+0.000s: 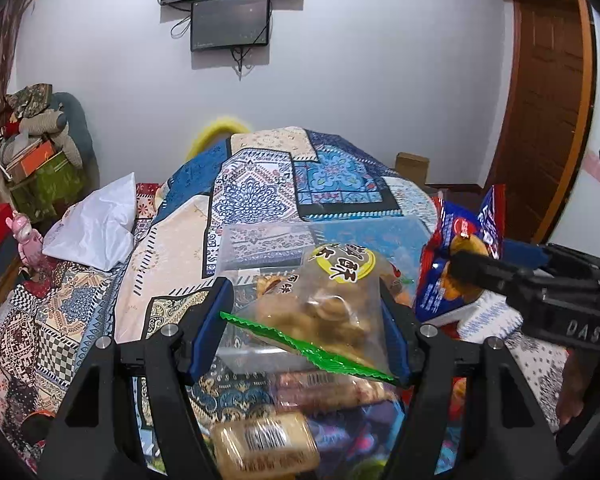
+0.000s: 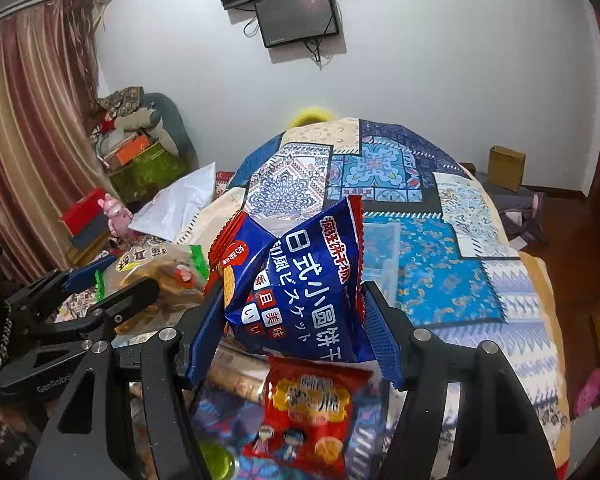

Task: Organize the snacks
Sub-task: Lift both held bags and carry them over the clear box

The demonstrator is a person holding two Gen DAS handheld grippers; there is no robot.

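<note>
My left gripper (image 1: 306, 300) is shut on a clear snack bag with a yellow label and green edge (image 1: 332, 300), held above the bed; it also shows in the right wrist view (image 2: 160, 276). My right gripper (image 2: 292, 304) is shut on a blue biscuit bag with red edges (image 2: 296, 280), seen at the right of the left wrist view (image 1: 460, 256). A clear plastic box (image 1: 260, 248) lies on the quilt beyond the left gripper, and in the right wrist view (image 2: 380, 252). Loose snacks lie below: a tan packet with a barcode (image 1: 264, 444) and a red packet (image 2: 308, 404).
A patterned blue quilt (image 2: 440, 276) covers the bed. A white plastic bag (image 1: 96, 224) lies at the left. A cluttered chair with boxes (image 2: 140, 152) stands by the curtain. A cardboard box (image 2: 506, 168) sits by the far wall. Monitors (image 1: 232, 0) hang on the wall.
</note>
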